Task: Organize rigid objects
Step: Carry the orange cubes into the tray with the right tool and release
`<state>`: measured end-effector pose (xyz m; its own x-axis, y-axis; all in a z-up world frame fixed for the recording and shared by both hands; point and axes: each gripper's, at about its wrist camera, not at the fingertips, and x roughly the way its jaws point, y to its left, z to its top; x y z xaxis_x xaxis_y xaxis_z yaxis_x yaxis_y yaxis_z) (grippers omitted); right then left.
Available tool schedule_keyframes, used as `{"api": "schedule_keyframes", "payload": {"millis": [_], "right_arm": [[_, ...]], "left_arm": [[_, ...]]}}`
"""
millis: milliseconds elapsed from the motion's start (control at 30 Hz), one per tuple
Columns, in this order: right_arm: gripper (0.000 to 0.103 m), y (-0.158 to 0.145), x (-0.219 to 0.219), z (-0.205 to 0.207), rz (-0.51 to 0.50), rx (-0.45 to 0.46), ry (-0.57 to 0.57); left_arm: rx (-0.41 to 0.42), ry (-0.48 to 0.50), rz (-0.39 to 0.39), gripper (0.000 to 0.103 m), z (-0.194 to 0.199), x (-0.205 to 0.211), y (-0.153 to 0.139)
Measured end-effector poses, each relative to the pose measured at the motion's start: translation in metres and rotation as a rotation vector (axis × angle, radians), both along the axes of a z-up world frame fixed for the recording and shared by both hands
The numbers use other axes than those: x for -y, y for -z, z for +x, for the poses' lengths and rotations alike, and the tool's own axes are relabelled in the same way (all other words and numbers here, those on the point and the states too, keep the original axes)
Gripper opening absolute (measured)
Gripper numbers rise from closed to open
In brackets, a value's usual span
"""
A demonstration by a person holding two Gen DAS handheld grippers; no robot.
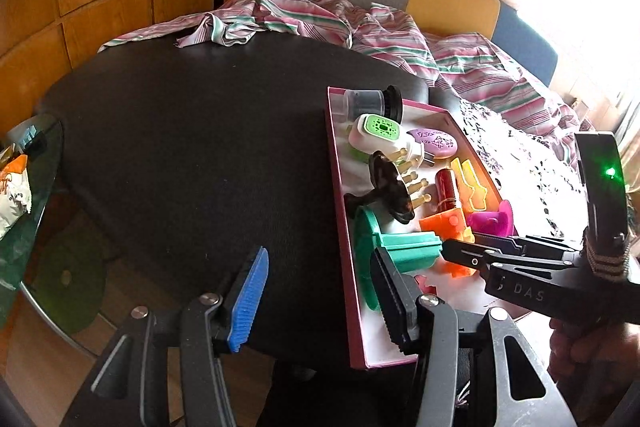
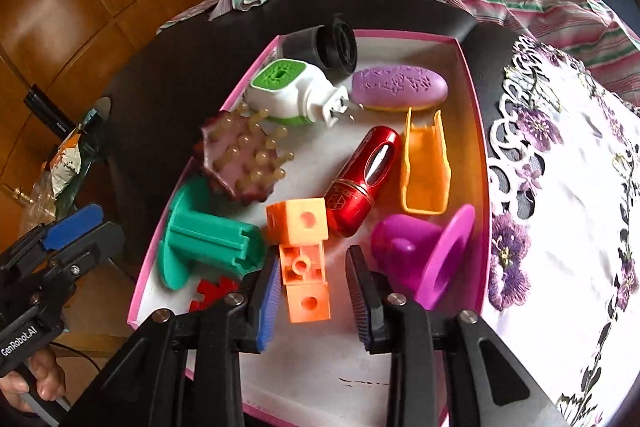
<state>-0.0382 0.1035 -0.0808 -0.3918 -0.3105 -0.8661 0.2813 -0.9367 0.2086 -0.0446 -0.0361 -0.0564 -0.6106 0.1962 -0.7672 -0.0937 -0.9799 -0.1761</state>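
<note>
Dark counter (image 1: 180,131) carries a pink-rimmed tray (image 2: 472,131) at its right side, beside an embroidered cloth (image 2: 568,187). The tray holds the task's rigid objects, crowded and touching: green spool (image 2: 200,243), purple funnel (image 2: 432,255), red bottle (image 2: 360,179), yellow-orange clip (image 2: 424,167), studded brush (image 2: 240,159), plug-in freshener (image 2: 292,91), lilac oval case (image 2: 400,89) and orange block piece (image 2: 304,259), lying near the tray's front.

Risk, as a judgement: the block piece lies against the spool and the bottle, with the funnel just beside it. A closing grip taken off-centre may nudge these neighbours or let the jointed piece twist out.

Right tool (image 2: 312,287): jaws moderately spread, straddling the lower cube of the block piece; the pads do not appear to press it. No grip established.

Left tool (image 1: 320,291): jaws spread, empty, one finger over the bare counter, the other over the tray's left edge by the spool.
</note>
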Motion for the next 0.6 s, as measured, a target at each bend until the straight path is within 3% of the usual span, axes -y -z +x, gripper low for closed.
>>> {"api": "schedule_keyframes", "payload": {"millis": [233, 400, 600], "right_arm": [[0.032, -0.005, -0.005, 0.003, -0.021, -0.026, 0.017], [0.036, -0.022, -0.005, 0.016, -0.025, -0.110, 0.024], [0.042, -0.045, -0.004, 0.039, 0.030, -0.246, 0.061]], "left_arm": [[-0.008, -0.008, -0.012, 0.057, 0.001, -0.001, -0.003], [-0.032, -0.017, -0.024, 0.058, 0.004, -0.002, -0.010], [-0.089, -0.040, -0.059, 0.069, 0.010, -0.004, -0.021]]}}
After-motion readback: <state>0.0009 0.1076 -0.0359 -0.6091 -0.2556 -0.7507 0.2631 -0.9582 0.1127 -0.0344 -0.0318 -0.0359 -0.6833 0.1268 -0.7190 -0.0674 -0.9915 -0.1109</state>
